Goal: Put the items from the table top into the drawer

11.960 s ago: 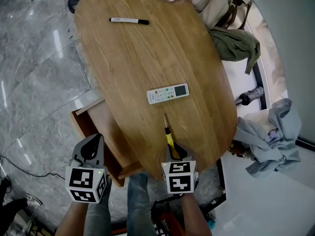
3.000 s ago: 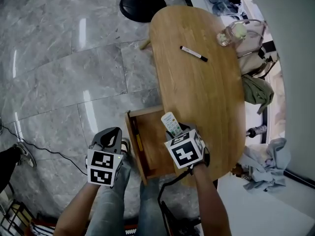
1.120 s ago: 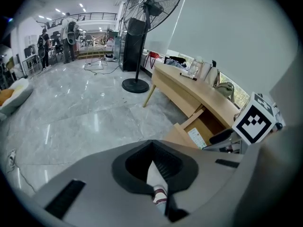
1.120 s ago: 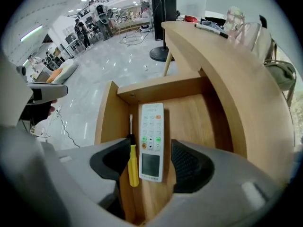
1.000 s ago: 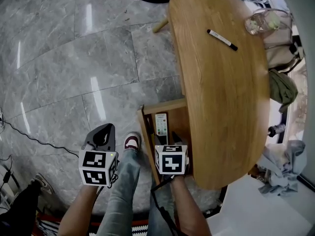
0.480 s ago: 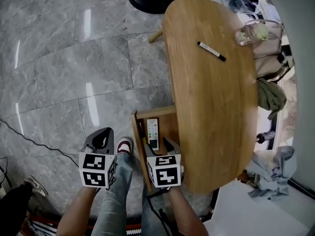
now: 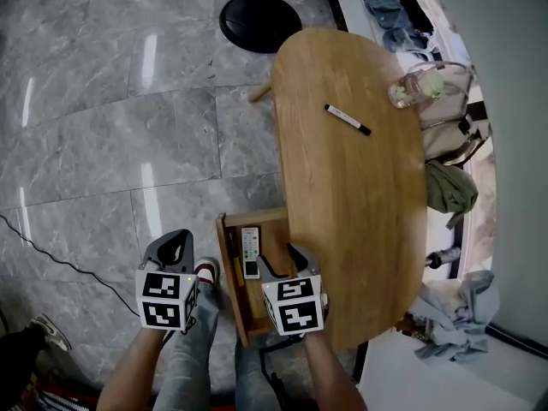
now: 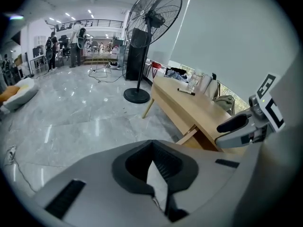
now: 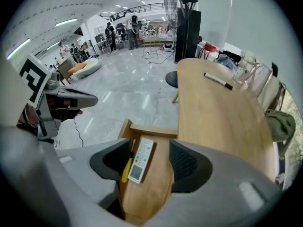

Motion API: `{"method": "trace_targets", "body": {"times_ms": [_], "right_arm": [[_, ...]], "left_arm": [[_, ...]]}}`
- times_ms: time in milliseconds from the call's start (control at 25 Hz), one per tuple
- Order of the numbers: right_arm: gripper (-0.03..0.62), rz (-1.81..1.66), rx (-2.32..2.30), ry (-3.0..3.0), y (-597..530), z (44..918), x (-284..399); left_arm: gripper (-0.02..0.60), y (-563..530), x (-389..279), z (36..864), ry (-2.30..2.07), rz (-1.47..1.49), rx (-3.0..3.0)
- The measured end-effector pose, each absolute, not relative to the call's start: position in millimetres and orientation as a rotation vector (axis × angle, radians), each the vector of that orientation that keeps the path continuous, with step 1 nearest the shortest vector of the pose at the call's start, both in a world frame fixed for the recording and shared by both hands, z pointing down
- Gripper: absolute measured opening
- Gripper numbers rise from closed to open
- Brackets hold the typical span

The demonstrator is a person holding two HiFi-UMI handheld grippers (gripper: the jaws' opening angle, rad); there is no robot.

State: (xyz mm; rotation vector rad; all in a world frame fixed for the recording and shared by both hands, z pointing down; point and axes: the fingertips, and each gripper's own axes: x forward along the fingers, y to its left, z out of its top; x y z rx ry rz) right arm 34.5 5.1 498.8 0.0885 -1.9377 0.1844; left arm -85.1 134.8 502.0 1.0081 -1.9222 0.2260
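In the head view, the right gripper [image 7: 282, 261] hangs over the near end of the open drawer [image 7: 224, 268] with its jaws spread and nothing between them. The remote control [image 7: 249, 253], which it carried a few seconds ago, now lies released on the drawer floor just ahead of its tips. The yellow-handled screwdriver [image 7: 237, 269] lies just to the left of the remote. The left gripper [image 7: 175, 247] hovers over the floor to the left of the drawer, well apart from it. Far ahead and to the right of the right gripper, the marker [image 7: 347, 119] is still on the table [image 7: 368, 204], with a glass jar [image 7: 409, 88] beyond it. In the left gripper view, the left gripper [image 8: 152, 148] has its jaws closed together on nothing and faces the tiled floor. In the right gripper view, the right gripper [image 9: 149, 167] shows its pads wide apart, and past them the remote control [image 9: 142, 159] and screwdriver [image 9: 127, 168] rest side by side in the drawer [image 9: 142, 129]. The marker [image 9: 218, 81] lies far ahead on the table [image 9: 218, 117]. Two items are therefore stowed, and the marker is probably the next to fetch.
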Motion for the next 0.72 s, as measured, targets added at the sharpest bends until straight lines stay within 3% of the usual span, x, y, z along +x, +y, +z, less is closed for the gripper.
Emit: {"method": "trace_targets", "body": {"times_ms": [720], "right_arm": [[0.253,-0.117,0.147,-2.016,-147.9,469.1,-3.1]], "left_arm": [[-0.006,44.7,-106.1,485.7,-1.957,0.217,1.115]]}}
